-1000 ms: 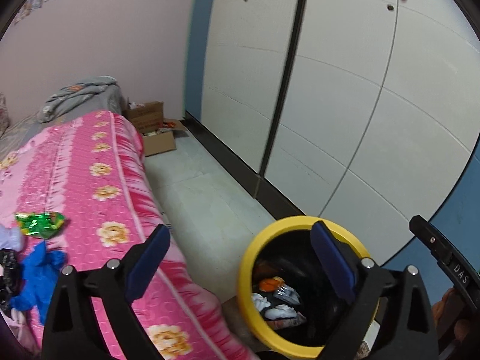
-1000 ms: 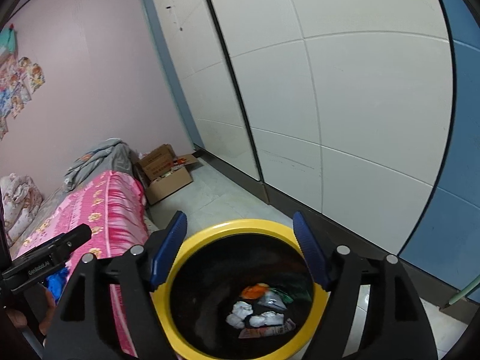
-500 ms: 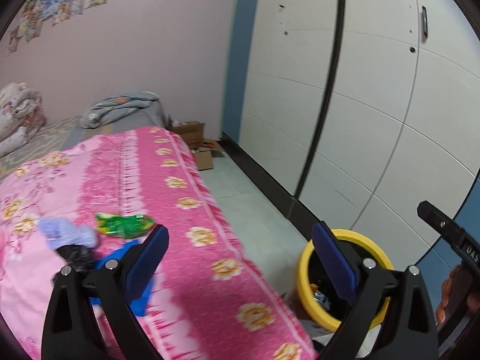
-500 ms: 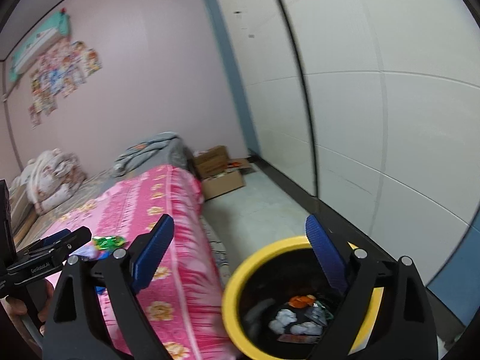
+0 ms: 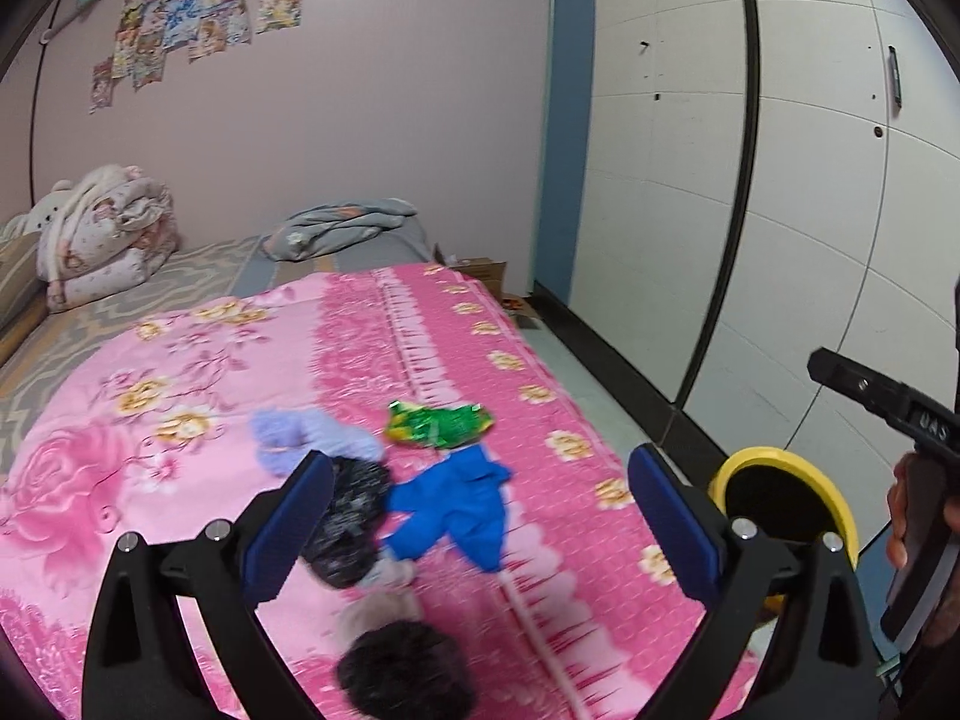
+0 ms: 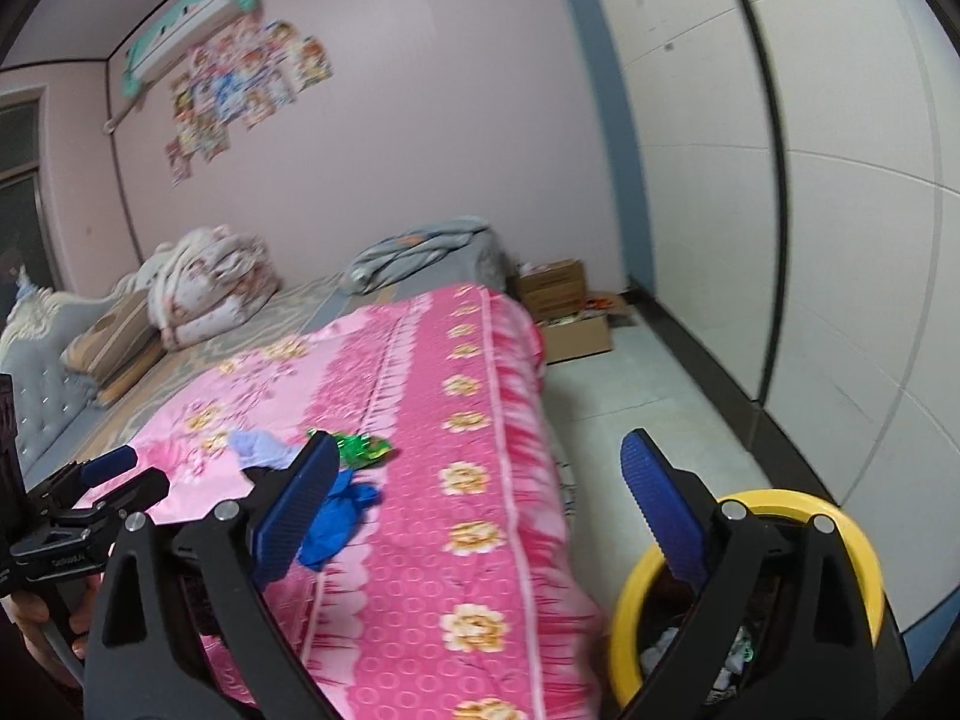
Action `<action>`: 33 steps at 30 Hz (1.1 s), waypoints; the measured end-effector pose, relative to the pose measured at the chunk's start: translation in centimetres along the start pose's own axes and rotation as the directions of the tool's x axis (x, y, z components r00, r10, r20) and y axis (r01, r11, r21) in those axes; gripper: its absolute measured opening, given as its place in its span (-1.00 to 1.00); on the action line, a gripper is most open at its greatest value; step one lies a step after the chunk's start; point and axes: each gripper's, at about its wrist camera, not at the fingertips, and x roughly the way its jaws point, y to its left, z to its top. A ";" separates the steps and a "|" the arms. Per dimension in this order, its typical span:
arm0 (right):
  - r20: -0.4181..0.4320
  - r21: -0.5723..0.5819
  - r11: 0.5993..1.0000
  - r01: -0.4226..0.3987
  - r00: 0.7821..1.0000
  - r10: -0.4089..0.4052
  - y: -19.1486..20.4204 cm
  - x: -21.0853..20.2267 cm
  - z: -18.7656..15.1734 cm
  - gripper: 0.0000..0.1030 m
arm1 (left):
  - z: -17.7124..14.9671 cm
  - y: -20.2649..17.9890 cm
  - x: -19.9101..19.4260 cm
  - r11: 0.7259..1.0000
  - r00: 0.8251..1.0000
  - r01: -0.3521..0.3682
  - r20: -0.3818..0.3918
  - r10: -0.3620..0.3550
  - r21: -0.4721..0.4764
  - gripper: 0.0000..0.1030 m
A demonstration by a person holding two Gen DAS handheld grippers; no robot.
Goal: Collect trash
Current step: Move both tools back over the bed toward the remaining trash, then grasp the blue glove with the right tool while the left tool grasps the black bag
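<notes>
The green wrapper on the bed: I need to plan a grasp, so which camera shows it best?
The left wrist view: the green wrapper lies whole and unobstructed on the pink bedspread, ahead of the open left gripper. The right wrist view shows it smaller, partly hidden behind the right gripper.
</notes>
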 end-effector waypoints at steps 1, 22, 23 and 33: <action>-0.013 -0.010 1.000 -0.018 1.000 0.018 0.7 0.6 0.0 0.76 | -0.2 0.4 -0.1 1.000 1.000 -0.004 -0.004 0.004 0.000 0.84; -0.285 -0.208 0.948 -0.241 0.942 0.177 10.6 14.5 -4.3 0.76 | -8.4 5.9 3.3 0.992 0.987 -0.005 -0.162 -0.015 -0.125 0.84; -0.300 -0.220 0.944 -0.246 0.938 0.174 11.0 15.4 -4.6 0.76 | -8.7 6.0 3.5 0.991 0.986 -0.003 -0.167 -0.020 -0.132 0.84; -0.388 -0.266 0.927 -0.263 0.910 0.146 13.7 21.1 -7.0 0.76 | -10.9 7.4 5.7 0.974 0.979 0.010 -0.197 -0.056 -0.228 0.84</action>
